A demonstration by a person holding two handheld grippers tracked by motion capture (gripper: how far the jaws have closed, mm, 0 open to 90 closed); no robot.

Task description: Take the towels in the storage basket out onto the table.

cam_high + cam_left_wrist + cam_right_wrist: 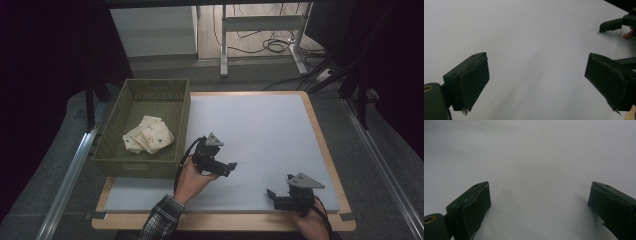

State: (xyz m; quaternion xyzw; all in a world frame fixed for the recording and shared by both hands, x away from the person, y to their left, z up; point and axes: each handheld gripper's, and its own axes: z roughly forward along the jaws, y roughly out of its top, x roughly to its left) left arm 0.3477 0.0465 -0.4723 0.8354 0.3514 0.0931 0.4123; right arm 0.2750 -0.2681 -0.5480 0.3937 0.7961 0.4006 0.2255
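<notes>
left gripper view: hand-held gripper (536,75) wide open, empty

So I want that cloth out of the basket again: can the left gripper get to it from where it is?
Probably yes. The left gripper is open, empty and close to the basket; the cloth lies uncovered in it, so only the near wall needs clearing from above.

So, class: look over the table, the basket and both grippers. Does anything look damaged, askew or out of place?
Little stands out. The cloth lies crumpled, not folded, in the green basket. The pads of the left gripper are frayed at their edges. The right gripper is open over the bare white mat.
</notes>
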